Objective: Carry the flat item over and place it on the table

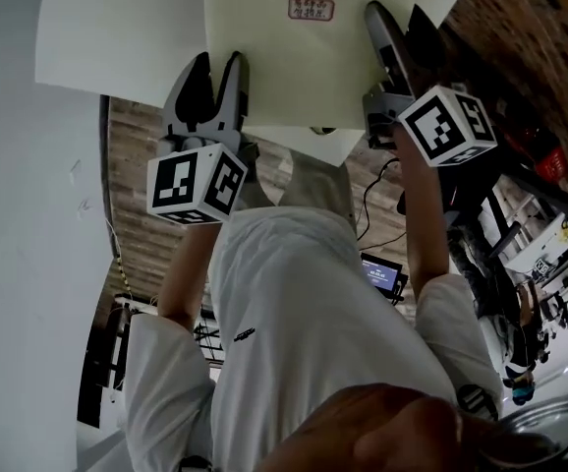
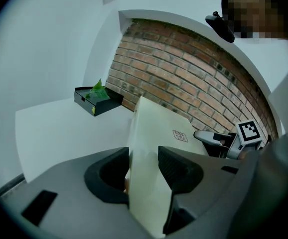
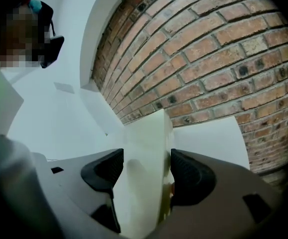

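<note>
A cream flat item (image 1: 304,57) with a small red-printed label is held up between both grippers, above the near edge of a white table (image 1: 117,37). My left gripper (image 1: 217,67) is shut on its lower left edge. My right gripper (image 1: 397,23) is shut on its right edge. In the left gripper view the flat item (image 2: 151,148) stands edge-on between the jaws (image 2: 143,166), with the table (image 2: 54,128) beyond. The right gripper view shows the flat item (image 3: 144,153) clamped in the jaws (image 3: 143,171), and the white tabletop (image 3: 214,138) behind it.
A black box holding something green (image 2: 96,99) sits on the table's far side by the brick wall (image 2: 184,78). Below, a small lit screen (image 1: 382,271) and cables lie on the wood floor. Racks and clutter (image 1: 539,244) stand at the right.
</note>
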The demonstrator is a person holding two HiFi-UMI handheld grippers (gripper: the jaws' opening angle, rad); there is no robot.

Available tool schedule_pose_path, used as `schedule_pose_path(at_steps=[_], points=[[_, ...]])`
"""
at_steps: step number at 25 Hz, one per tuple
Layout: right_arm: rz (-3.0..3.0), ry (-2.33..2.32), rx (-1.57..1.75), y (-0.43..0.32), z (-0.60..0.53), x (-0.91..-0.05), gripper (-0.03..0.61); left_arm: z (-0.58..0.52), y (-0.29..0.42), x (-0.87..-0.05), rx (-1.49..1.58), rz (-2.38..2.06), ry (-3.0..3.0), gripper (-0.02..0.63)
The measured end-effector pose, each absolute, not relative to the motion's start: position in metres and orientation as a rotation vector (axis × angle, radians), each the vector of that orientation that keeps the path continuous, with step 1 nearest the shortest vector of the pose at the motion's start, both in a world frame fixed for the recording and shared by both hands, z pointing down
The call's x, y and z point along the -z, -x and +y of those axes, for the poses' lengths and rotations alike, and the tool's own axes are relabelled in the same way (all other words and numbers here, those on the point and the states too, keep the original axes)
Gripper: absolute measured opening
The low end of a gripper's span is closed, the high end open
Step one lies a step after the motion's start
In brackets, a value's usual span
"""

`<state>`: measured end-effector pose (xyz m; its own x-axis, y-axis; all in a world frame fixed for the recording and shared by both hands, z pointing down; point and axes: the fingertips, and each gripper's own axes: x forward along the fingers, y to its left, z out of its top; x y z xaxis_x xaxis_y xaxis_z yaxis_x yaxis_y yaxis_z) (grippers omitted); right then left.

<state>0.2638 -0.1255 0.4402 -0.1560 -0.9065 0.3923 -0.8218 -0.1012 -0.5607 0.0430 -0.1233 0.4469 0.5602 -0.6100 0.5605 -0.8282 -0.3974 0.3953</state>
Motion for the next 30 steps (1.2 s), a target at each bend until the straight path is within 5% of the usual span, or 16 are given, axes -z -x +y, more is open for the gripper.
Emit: schedule_pose_path(at_steps=[30], points=[[2.183,1.891,1.215,-0.265,-0.201,-0.536,0.301,-0.169,-0.048,-0.546,-0.43,-1.297,-1.989,0.193]])
